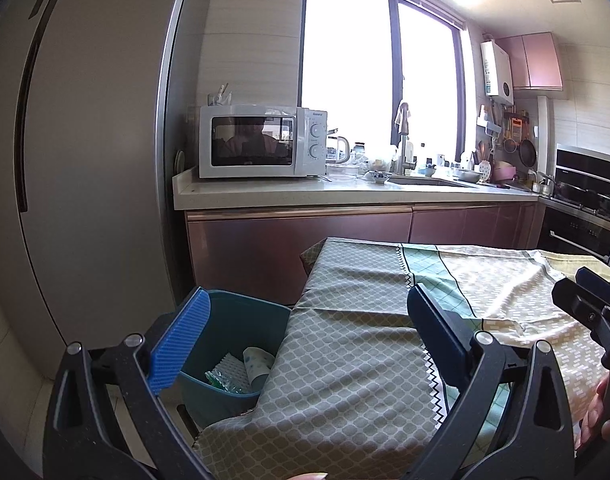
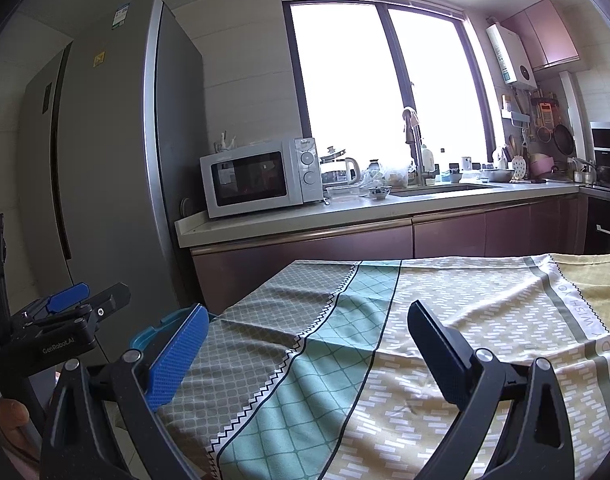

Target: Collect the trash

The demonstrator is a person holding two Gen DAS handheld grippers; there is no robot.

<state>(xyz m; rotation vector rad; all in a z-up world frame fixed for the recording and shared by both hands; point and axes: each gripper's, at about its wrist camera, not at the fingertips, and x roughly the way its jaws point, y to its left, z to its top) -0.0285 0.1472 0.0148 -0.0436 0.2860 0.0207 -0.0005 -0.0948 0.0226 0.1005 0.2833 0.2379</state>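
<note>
- Two grippers are in my views, both with jaws spread wide and nothing between the pads.
- I read the left gripper (image 1: 305, 328) as fully open and empty: its ribbed blue pad sits at 9 o'clock of the left wrist view, its dark pad at 3 o'clock.
- I read the right gripper (image 2: 305, 344) as equally wide and empty, hovering over the tablecloth (image 2: 385, 360) without contact that I can confirm.
- From the right wrist view, the left gripper's body appears at 9 o'clock; from the left wrist view, the right gripper's tips appear at 3 o'clock.
- I locate the trash bin (image 1: 225, 392), teal in colour, at 7 o'clock of the left wrist view, standing just beside the table edge and partly behind the left gripper's blue pad. Only its rim shows in the right wrist view, at 8 o'clock.
- I see trash lying inside the bin: a paper cup (image 1: 257, 366) on its side, a white foam mesh sleeve (image 1: 235, 370) and a green wrapper (image 1: 219, 379).
- Background, 12 o'clock: microwave (image 1: 261, 141) on the countertop (image 1: 345, 194), sink further right, refrigerator (image 1: 93, 140) at 10 o'clock.
</note>
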